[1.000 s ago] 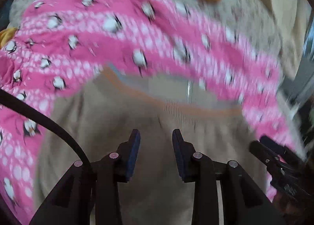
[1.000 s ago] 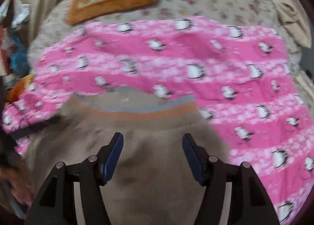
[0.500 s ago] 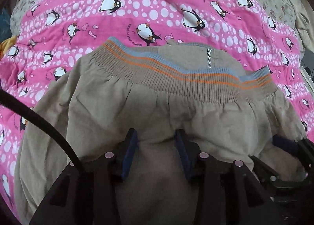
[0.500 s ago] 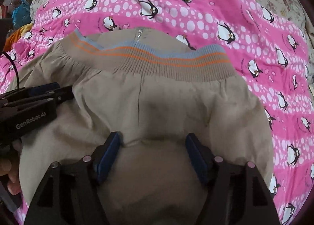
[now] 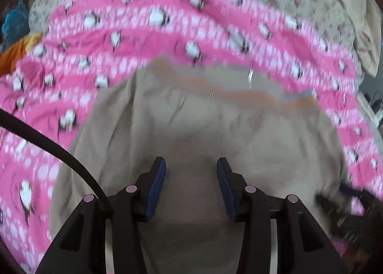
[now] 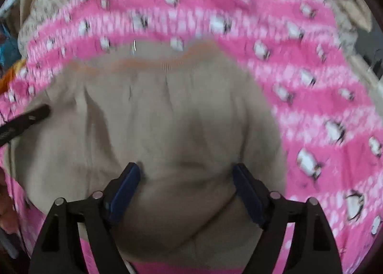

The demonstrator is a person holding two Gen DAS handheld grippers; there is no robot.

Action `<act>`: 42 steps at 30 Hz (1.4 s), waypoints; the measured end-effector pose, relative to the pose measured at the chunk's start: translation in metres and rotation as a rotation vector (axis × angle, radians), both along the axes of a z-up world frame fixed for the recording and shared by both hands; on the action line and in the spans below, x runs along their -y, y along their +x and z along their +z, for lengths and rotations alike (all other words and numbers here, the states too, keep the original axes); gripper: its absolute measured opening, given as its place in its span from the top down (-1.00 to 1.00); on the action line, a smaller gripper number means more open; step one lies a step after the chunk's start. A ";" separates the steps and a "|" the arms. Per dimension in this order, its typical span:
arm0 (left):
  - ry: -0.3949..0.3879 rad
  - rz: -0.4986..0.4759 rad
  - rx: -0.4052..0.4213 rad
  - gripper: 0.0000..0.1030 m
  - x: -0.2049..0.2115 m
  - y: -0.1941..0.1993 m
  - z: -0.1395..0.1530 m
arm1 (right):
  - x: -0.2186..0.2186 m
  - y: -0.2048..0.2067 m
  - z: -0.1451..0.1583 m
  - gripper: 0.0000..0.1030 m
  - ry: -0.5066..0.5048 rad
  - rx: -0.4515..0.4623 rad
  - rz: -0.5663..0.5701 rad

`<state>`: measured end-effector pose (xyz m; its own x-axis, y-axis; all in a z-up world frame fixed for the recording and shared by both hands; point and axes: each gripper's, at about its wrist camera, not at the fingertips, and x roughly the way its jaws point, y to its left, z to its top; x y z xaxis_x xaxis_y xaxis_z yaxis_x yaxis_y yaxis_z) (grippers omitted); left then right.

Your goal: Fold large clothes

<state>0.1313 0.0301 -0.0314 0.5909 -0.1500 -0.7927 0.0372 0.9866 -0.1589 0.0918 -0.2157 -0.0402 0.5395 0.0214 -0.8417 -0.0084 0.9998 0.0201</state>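
right wrist, right gripper [image 6: 185,178] wide open over garment [image 6: 167,111]

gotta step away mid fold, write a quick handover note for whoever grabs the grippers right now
Left gripper: open, nothing held, above the tan garment.
Right gripper: open wider, nothing held, above the same garment's near end; its near edge shows below the fingers.
The garment lies on the pink penguin blanket, with the orange-striped ribbed band at the far end and a zipper pull showing just past it.
Done: it appears doubled over once, though blur makes the layers hard to confirm.
Left: probably another fold toward the band, then smooth the wrinkles. Both views are motion-blurred, so recheck the edges before gripping.
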 end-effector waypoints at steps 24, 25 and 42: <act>0.125 0.055 -0.006 -0.13 0.004 -0.089 -0.026 | -0.026 -0.101 -0.023 -0.99 -0.045 -0.069 -0.003; 0.124 0.053 -0.004 -0.15 0.003 -0.089 -0.026 | -0.025 -0.101 -0.025 -0.99 -0.036 -0.070 -0.006; 0.078 0.061 0.035 -0.22 -0.001 -0.104 -0.023 | -0.027 -0.100 -0.028 -0.99 -0.055 -0.032 0.028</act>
